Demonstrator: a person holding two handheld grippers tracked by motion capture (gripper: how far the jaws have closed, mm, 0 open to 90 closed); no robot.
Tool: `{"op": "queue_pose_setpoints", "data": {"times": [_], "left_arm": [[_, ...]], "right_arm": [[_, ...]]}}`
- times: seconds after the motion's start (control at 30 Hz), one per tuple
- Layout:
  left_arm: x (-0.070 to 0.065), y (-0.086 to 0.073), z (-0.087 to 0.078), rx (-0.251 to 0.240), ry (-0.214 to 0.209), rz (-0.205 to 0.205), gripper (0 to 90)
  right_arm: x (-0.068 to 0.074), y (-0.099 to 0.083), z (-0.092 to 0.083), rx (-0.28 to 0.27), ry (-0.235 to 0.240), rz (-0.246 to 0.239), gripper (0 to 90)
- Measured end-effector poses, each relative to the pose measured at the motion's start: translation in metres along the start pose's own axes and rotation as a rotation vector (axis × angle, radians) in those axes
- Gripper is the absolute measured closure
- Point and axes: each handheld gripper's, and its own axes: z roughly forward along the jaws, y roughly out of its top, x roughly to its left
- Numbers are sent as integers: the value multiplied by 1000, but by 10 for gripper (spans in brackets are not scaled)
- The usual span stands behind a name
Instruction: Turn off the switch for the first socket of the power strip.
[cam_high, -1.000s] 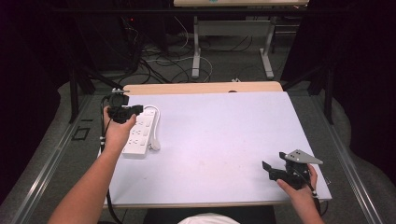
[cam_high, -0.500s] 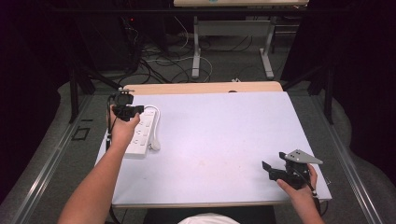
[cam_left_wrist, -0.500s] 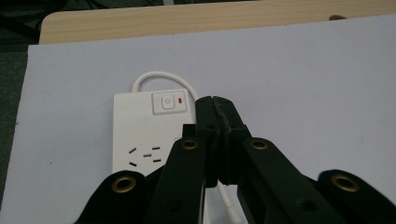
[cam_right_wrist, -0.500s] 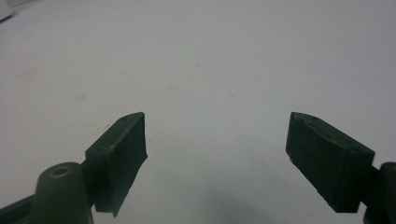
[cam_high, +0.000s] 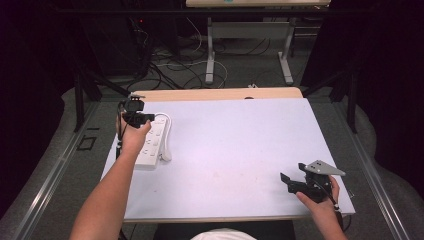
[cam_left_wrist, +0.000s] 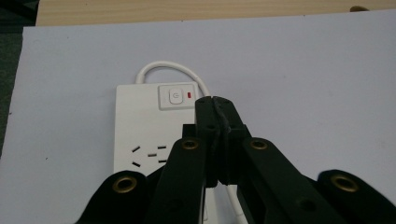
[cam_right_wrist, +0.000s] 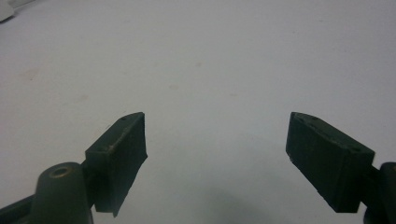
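A white power strip lies at the left edge of the white table mat, its cable looping around the far end. My left gripper hovers over that far end, jaws shut with nothing between them. In the left gripper view the closed tips sit just right of the strip's switch button and its red light, over the power strip. My right gripper rests low near the mat's front right corner, open, and its jaws frame bare mat.
A wooden table edge shows beyond the mat. Cables and metal table legs lie on the floor behind. A metal rail runs along the floor at the left.
My left hand has shifted a little to the right and lower over the strip's far end. The right hand has kept still.
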Motion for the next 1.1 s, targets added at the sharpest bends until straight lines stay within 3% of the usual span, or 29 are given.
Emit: {"op": "queue_pose_setpoints", "data": {"times": [0.3, 0.33, 0.47, 0.57, 0.67, 0.7, 1.1], "left_arm": [[8, 1, 9, 50, -7, -14, 900], [8, 0, 11, 39, -2, -19, 900], [11, 1, 14, 69, -5, -26, 900], [11, -1, 18, 64, -5, -35, 900], [11, -1, 21, 80, -2, -37, 900], [11, -1, 21, 108, -7, -30, 900], [12, -3, 34, 169, 0, -51, 900]], "right_arm": [[-1, 1, -1, 25, -1, -9, 199], [-1, 0, 1, 5, -3, -6, 199], [-1, 0, 1, 2, 2, -2, 199], [-1, 0, 1, 3, 3, 6, 199], [-1, 0, 1, 3, 5, 6, 199], [-1, 0, 1, 3, 5, 6, 199], [-1, 0, 1, 4, 4, 6, 199]]}}
